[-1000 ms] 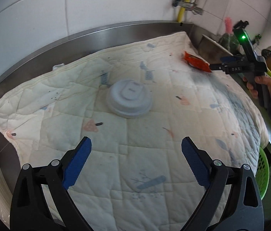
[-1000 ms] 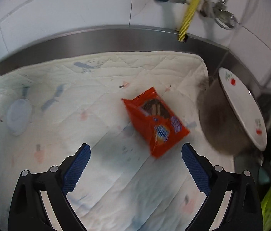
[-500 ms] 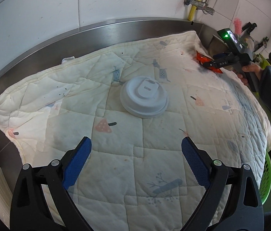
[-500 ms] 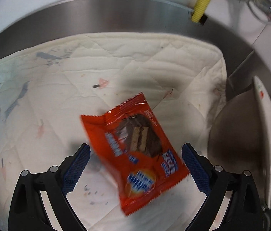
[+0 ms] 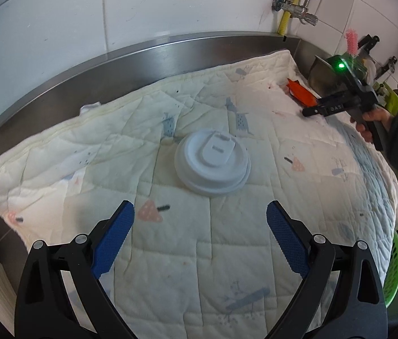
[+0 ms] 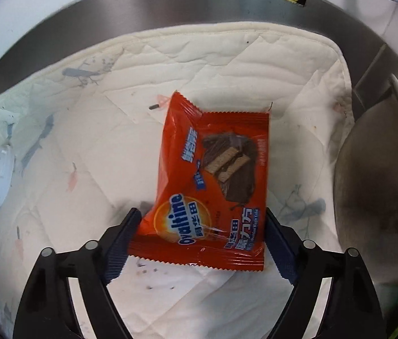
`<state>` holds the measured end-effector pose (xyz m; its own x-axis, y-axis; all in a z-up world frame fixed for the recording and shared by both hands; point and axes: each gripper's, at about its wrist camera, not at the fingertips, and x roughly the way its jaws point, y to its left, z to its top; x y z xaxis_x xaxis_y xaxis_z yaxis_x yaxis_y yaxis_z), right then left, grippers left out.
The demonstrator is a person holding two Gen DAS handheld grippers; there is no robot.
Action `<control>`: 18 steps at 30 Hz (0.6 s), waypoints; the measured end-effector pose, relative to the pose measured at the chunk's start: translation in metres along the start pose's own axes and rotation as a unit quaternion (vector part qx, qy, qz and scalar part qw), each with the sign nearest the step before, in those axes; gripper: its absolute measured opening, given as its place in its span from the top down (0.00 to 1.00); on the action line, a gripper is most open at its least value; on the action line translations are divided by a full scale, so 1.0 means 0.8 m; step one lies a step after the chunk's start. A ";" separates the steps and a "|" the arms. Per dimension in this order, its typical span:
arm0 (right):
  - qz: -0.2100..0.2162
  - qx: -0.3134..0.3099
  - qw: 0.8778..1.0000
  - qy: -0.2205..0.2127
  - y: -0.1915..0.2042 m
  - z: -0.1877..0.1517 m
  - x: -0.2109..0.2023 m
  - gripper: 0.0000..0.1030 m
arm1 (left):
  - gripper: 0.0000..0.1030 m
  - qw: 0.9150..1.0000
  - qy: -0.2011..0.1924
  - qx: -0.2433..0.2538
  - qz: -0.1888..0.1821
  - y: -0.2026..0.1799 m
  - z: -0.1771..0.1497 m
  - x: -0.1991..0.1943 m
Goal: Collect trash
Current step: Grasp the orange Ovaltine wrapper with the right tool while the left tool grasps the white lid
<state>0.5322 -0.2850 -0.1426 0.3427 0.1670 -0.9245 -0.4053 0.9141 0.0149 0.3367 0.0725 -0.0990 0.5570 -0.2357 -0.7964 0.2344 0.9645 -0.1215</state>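
Wrapper (image 6: 213, 186) between closing jaws, lid (image 5: 213, 163) apart

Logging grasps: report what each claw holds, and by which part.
Left claw: nothing, open short of the white lid. Right claw has just been closing around the orange wrapper, at its lower end; a grip cannot be told.
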 end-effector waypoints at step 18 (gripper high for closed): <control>0.010 0.136 0.990 -0.034 -0.024 0.019 -0.010 0.41 | 0.09 1.000 0.003 0.017 -0.015 -0.013 0.045 0.052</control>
<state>0.5502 -0.2979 -0.1297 0.3971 0.2012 -0.8954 -0.1717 0.9747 0.1428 0.3863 0.0487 -0.1096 0.5447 -0.2640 -0.7960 0.2778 0.9524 -0.1258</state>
